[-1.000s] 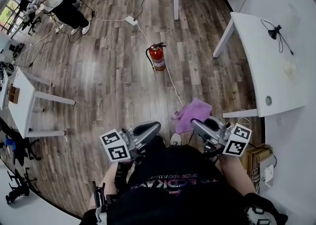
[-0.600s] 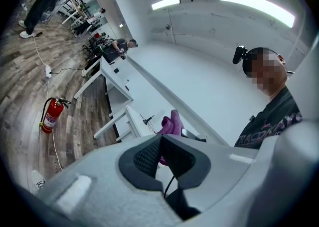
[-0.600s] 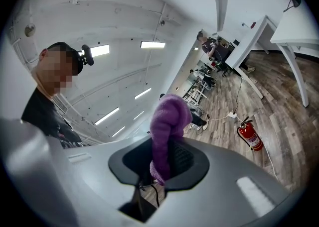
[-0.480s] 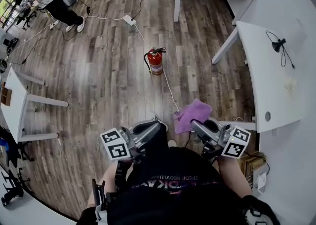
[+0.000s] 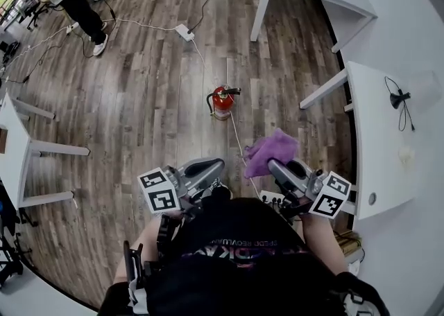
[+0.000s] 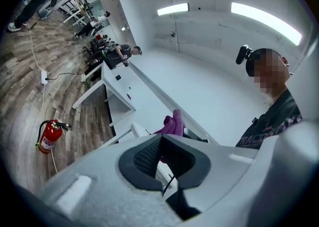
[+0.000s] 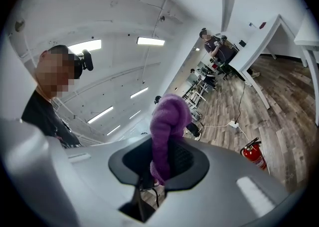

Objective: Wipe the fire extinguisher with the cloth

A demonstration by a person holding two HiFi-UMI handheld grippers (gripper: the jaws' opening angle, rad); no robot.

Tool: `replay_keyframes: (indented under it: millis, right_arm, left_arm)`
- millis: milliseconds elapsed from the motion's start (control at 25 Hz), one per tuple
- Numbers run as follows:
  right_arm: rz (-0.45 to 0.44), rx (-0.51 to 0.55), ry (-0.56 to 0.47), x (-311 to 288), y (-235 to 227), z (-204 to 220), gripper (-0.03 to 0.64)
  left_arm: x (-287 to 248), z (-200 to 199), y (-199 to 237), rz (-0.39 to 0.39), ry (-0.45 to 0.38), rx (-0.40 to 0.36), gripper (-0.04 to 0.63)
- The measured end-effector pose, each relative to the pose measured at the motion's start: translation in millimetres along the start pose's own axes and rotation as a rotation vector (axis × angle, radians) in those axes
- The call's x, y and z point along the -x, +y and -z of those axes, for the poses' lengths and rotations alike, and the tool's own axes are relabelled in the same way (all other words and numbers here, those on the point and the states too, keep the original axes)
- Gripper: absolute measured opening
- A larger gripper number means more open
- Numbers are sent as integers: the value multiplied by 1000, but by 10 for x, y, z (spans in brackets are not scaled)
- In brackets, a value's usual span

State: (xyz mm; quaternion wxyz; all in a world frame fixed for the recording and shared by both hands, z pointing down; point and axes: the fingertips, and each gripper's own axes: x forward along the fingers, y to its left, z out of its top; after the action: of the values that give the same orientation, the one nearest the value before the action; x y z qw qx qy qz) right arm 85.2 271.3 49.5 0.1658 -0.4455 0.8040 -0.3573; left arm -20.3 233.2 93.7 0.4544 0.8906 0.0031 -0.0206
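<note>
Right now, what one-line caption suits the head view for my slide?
Right gripper holds a purple cloth, left gripper shut and empty; red fire extinguisher stands ahead on wooden floor.

Ceiling light strips (image 6: 173, 8) are lighting the room brightly and evenly, glaring white in both gripper views. The wooden floor (image 5: 139, 100) is showing a soft sheen and faint shadows. Fisheye distortion is bending straight edges, and the corners are going black.
</note>
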Motion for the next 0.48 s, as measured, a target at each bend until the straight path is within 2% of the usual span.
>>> replay_keyframes:
  millis: [280,480]
  right_arm:
    - [-8,-5,72,-542,-374,-199,69]
    - [-35,-3,152,-857,-672,-314,67]
  left_arm:
    - [101,-322,361,-51,-41,17,-3]
    - [165,-450,591,-114,-112,34,-3]
